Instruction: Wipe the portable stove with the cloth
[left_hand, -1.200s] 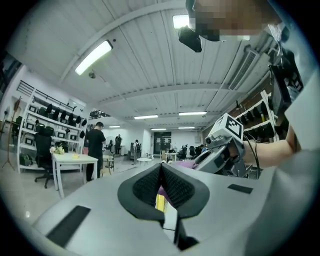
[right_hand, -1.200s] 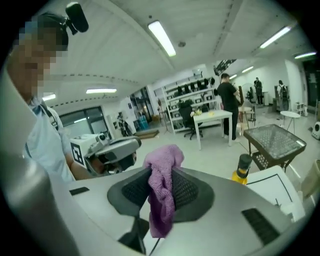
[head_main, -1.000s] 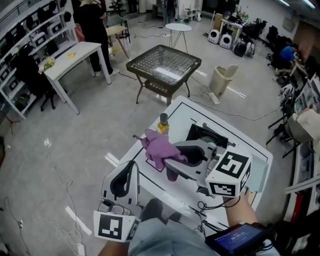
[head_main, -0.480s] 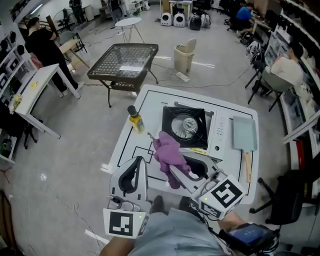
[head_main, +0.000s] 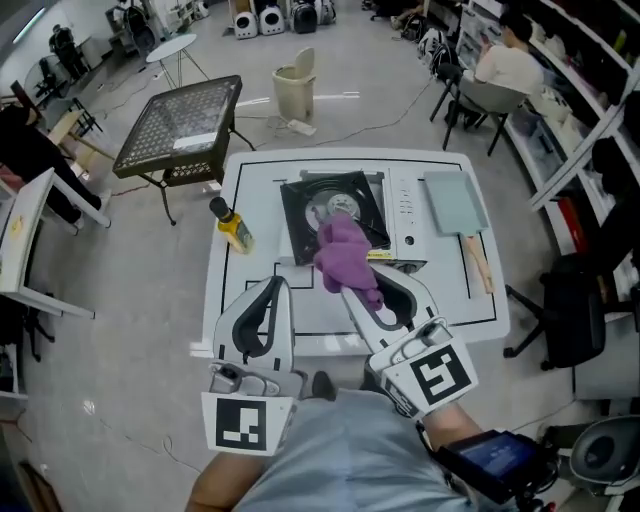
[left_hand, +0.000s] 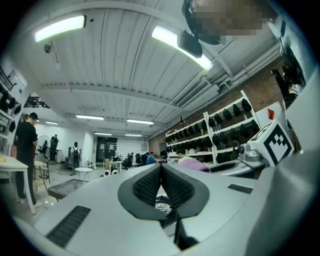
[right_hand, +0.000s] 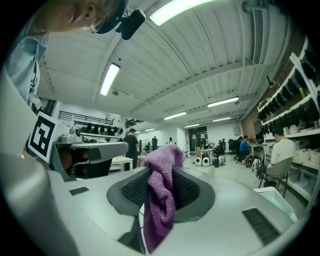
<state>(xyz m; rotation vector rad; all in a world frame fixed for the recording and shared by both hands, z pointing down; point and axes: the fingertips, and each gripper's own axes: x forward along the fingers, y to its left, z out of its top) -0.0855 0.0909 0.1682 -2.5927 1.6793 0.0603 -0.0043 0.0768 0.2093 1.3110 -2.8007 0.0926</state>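
The portable stove (head_main: 312, 200), with a black burner top and a white control panel, sits on the white table (head_main: 225, 290). My right gripper (head_main: 356, 292) is shut on the purple cloth (head_main: 344, 252), which bunches over the stove's near right part; whether it touches I cannot tell. In the right gripper view the cloth (right_hand: 161, 195) hangs between the pads of the right gripper (right_hand: 159, 187). My left gripper (head_main: 279, 284) is to the left, above the table's front, shut with nothing in it. In the left gripper view the left gripper (left_hand: 161, 172) has its pads meeting, with the stove's burner (left_hand: 161, 206) below.
A yellow bottle (head_main: 232, 228) stands left of the stove. A teal board with a wooden handle (head_main: 455, 205) lies at its right. Beyond the table are a black mesh table (head_main: 180, 130) and a beige bin (head_main: 293, 72). A seated person (head_main: 505, 65) and shelves are at the right.
The view has swung round so the table lies straight ahead. Both grippers have moved in over it, and the cloth has gone from the table's front left to the stove top.
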